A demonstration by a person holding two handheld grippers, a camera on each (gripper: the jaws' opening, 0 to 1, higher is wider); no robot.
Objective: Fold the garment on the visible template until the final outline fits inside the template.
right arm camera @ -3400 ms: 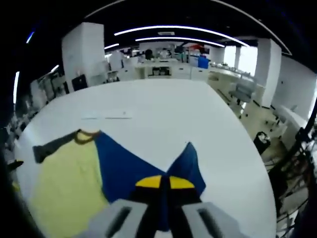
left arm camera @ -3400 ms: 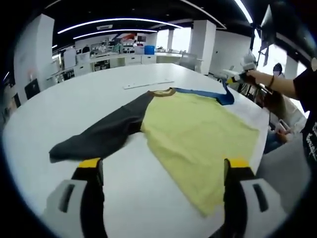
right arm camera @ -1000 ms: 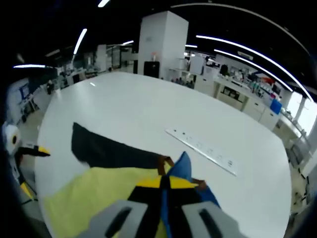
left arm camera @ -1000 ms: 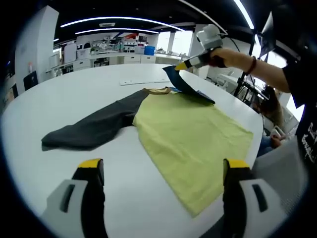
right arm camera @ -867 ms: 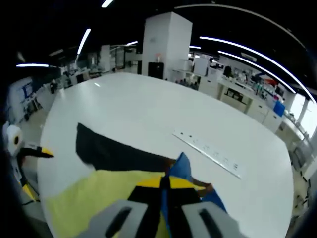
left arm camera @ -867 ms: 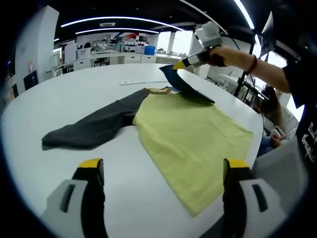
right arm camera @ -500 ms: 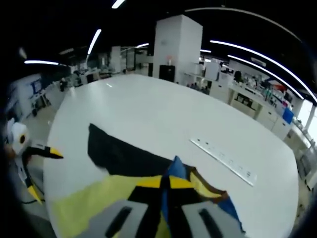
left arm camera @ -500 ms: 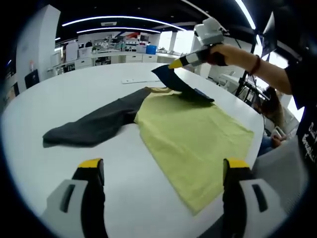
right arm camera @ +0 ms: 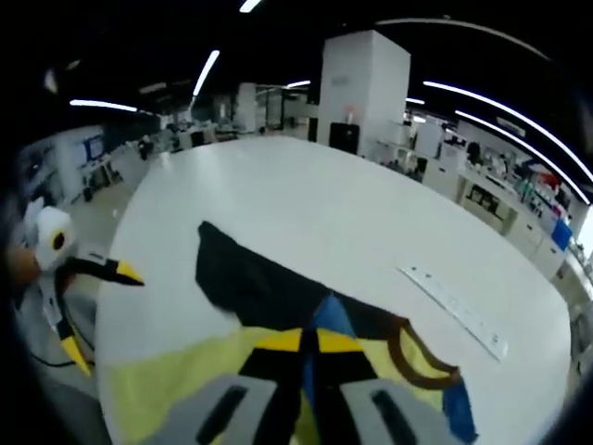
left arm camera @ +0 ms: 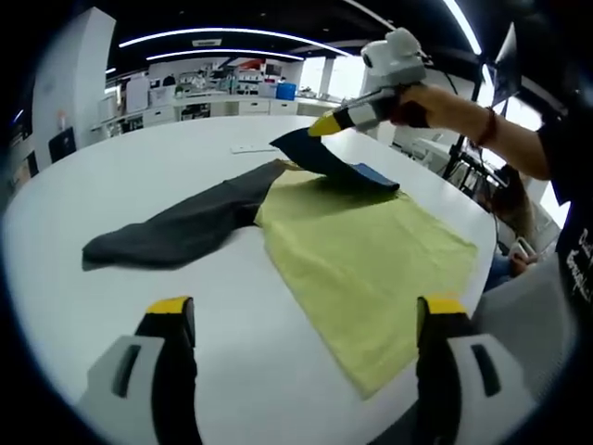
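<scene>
Left gripper (left arm camera: 301, 320) jaws wide apart over the white table (left arm camera: 111, 195), yellow raglan shirt (left arm camera: 371, 246) just ahead, right gripper (left arm camera: 320, 125) beyond it pinching the blue sleeve (left arm camera: 334, 167), right gripper view: jaws clamped on that sleeve, dark sleeve (right arm camera: 246, 278) ahead-left

Garment (left arm camera: 361, 241) flat on table (left arm camera: 139, 176) (one sleeve (left arm camera: 320, 159) lifted over body).

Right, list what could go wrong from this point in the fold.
1. The right gripper pinches only the tip of the blue sleeve; it may slip out mid-swing and land bunched on the yellow body.
2. The left gripper is open and off the cloth, so the pull could drag the shirt.
3. The hem lies at the table edge and could slide off.
</scene>
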